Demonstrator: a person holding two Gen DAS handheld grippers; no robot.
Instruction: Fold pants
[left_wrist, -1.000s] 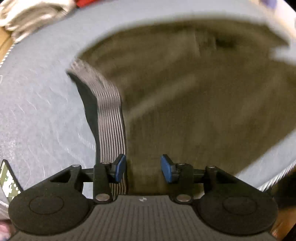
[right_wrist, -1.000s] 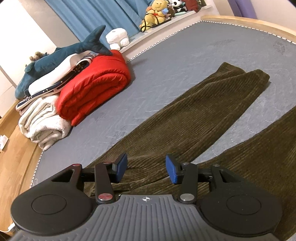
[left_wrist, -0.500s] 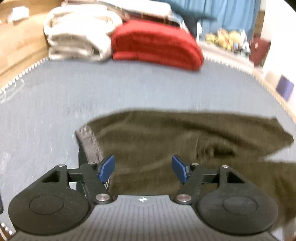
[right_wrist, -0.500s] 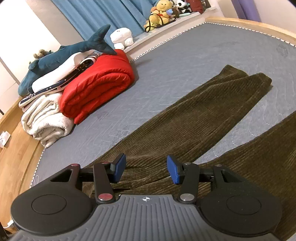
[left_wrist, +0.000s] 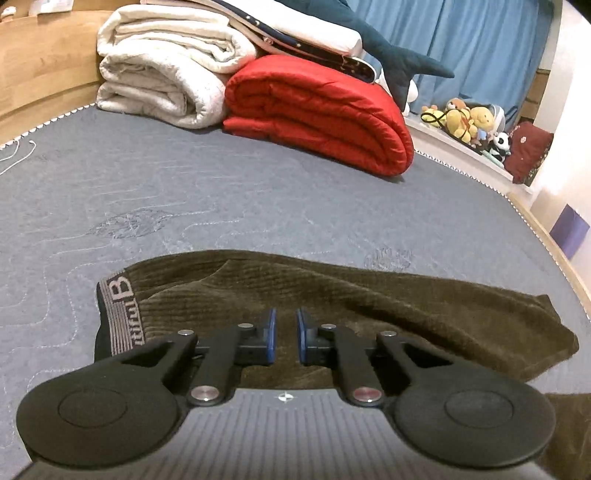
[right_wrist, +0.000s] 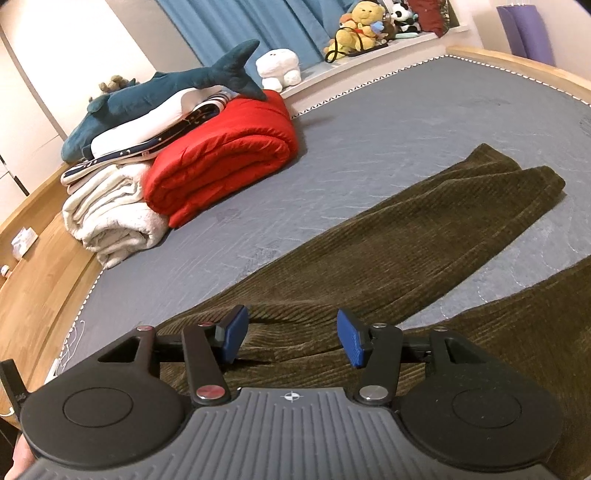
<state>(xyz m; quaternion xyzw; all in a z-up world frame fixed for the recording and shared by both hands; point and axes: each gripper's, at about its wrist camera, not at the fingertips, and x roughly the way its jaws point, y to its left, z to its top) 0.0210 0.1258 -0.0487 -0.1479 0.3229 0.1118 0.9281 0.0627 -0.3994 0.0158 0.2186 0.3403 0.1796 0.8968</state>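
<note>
Olive ribbed corduroy pants (right_wrist: 369, 258) sprawl across the grey quilted bed (left_wrist: 184, 192). Only the left view shows their striped waistband (left_wrist: 120, 314). Left tool (left_wrist: 285, 338) has just closed to a narrow gap, gripping nothing; right tool (right_wrist: 291, 338) has been opening, gaping over cloth.

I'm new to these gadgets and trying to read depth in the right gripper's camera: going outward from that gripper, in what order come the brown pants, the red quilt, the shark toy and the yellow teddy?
1. Brown pants, under the right gripper.
2. Red quilt, left, mid-bed.
3. Shark toy, atop the pile behind it.
4. Yellow teddy, far ledge.
</note>
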